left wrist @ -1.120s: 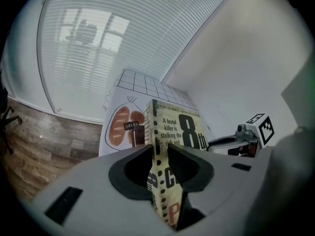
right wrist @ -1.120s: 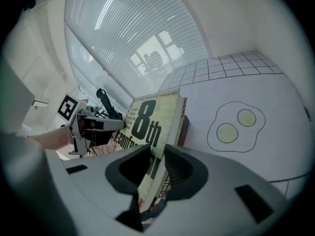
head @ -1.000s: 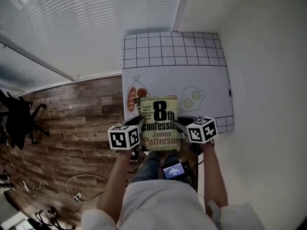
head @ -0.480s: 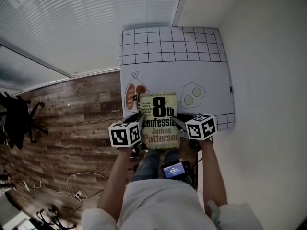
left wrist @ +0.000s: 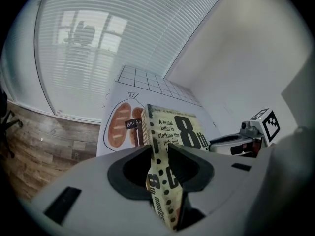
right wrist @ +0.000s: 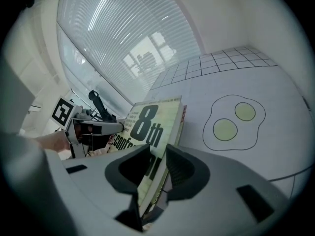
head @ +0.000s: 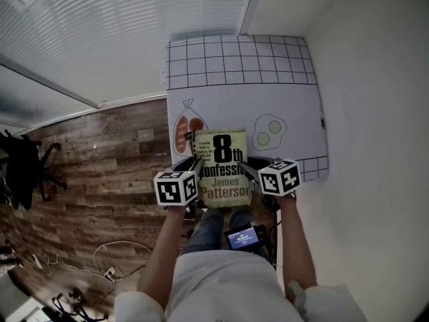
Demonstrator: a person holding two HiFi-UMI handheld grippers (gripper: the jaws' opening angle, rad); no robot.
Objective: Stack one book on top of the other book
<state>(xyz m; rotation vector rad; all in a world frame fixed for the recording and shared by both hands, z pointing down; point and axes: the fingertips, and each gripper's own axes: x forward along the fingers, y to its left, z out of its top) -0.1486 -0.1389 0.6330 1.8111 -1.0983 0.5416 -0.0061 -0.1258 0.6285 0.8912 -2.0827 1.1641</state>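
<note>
A pale yellow paperback with a big black "8th" on its cover (head: 221, 170) is held over the near edge of the white table mat (head: 295, 106). My left gripper (head: 198, 174) is shut on its left edge, and the spine sits between the jaws in the left gripper view (left wrist: 160, 154). My right gripper (head: 245, 172) is shut on its right edge (right wrist: 157, 163). The book (right wrist: 147, 122) lies roughly flat, its far end over the mat. A thin red edge (right wrist: 183, 113) shows under its far right corner; I cannot tell if this is the second book.
The mat has a black grid (head: 241, 62) at the far end, a bread drawing (head: 184, 134) on the left and a fried-egg drawing (head: 268, 134) on the right. Wooden floor (head: 100, 180) lies to the left. A white wall (head: 375, 113) stands at the right.
Both grippers and the book stay where they were. Only the head camera's view has shifted a little.
</note>
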